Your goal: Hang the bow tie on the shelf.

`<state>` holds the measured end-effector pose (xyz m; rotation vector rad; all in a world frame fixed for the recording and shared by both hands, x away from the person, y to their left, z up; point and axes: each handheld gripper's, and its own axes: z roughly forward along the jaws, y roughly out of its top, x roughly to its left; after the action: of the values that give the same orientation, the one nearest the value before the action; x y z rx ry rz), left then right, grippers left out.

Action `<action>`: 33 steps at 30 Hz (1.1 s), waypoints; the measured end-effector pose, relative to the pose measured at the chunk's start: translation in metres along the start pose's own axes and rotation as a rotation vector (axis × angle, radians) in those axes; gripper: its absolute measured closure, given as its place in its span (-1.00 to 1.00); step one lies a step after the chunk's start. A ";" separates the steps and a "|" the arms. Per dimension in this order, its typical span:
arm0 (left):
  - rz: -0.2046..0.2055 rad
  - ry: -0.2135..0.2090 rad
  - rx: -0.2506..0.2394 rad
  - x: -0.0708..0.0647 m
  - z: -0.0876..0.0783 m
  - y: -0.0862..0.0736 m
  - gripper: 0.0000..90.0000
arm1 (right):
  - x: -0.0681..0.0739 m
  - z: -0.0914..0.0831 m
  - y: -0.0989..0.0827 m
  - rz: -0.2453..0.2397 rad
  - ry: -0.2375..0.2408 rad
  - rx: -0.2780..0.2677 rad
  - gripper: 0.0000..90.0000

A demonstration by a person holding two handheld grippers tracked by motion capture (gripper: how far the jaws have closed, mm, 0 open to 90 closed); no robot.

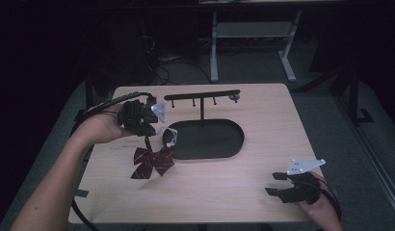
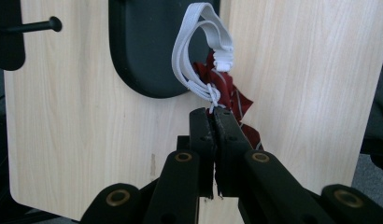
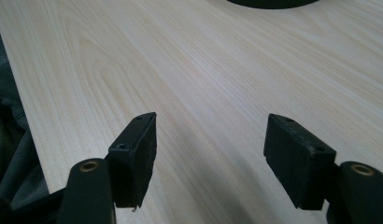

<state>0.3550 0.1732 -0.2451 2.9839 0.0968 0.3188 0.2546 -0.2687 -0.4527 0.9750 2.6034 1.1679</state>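
A dark red striped bow tie (image 1: pixel 153 162) hangs just above the table, left of centre, with its white elastic strap (image 1: pixel 170 137) looping up beside it. My left gripper (image 1: pixel 149 135) points down over it. In the left gripper view that gripper (image 2: pixel 212 112) is shut on the strap's knot, the white strap (image 2: pixel 199 46) loops beyond the jaws and the bow tie (image 2: pixel 232 95) hangs beneath them. A black hanger stand (image 1: pixel 202 96) with several hooks rises from an oval black base (image 1: pixel 210 139). My right gripper (image 1: pixel 274 184) rests open near the front right edge; its jaws (image 3: pixel 210 135) hold nothing.
The light wooden table (image 1: pixel 263 115) has bare surface at the right and front. In the left gripper view the stand's base (image 2: pixel 143 46) and one hook peg (image 2: pixel 31 25) lie below. The base's edge (image 3: pixel 273 3) sits far ahead of the right gripper. Desk legs stand behind the table.
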 end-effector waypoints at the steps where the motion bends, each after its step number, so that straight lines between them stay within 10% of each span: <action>1: -0.003 -0.001 0.002 0.002 0.000 0.000 0.94 | 0.000 0.000 0.000 0.001 0.001 0.000 -0.24; 33: -0.049 -0.020 0.027 0.045 -0.009 0.010 0.94 | -0.004 -0.004 0.000 0.005 0.009 -0.026 -0.24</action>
<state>0.3971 0.1679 -0.2261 3.0050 0.1736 0.2843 0.2562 -0.2734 -0.4500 0.9746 2.5870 1.2068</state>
